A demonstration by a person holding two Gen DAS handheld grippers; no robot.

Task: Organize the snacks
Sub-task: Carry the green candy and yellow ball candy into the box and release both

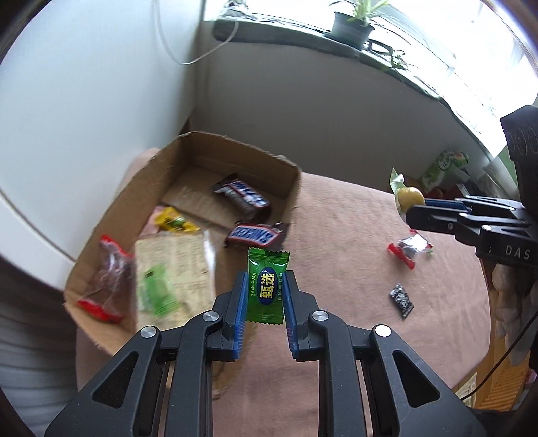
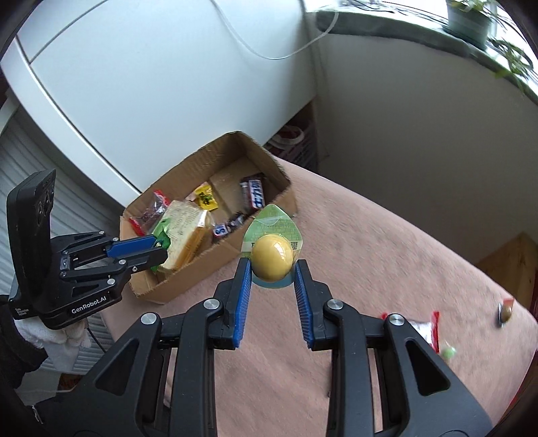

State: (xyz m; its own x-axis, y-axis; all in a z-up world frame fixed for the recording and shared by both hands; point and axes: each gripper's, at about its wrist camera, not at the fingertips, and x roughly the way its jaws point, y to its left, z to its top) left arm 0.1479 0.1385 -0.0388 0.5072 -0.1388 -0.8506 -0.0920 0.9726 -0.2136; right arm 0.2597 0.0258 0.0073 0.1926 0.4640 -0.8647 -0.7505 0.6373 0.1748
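Note:
My left gripper (image 1: 265, 285) is shut on a green candy packet (image 1: 266, 285), held in the air beside the near right corner of an open cardboard box (image 1: 151, 174). The box holds two Snickers bars (image 1: 257, 234), a cracker pack (image 1: 173, 265), a yellow sachet and a red-ended packet. My right gripper (image 2: 272, 265) is shut on a yellow jelly cup (image 2: 271, 257) with a green lid, above the brown tablecloth right of the box (image 2: 188, 279). The right gripper also shows in the left wrist view (image 1: 412, 210), and the left gripper in the right wrist view (image 2: 158, 248).
On the brown tablecloth (image 1: 353, 285) lie a red-and-silver wrapper (image 1: 410, 248) and a small black sachet (image 1: 401, 299). A green-and-white carton (image 1: 444, 168) stands at the far right. A white appliance (image 2: 151, 84) is behind the box. A potted plant (image 1: 353, 27) stands on the windowsill.

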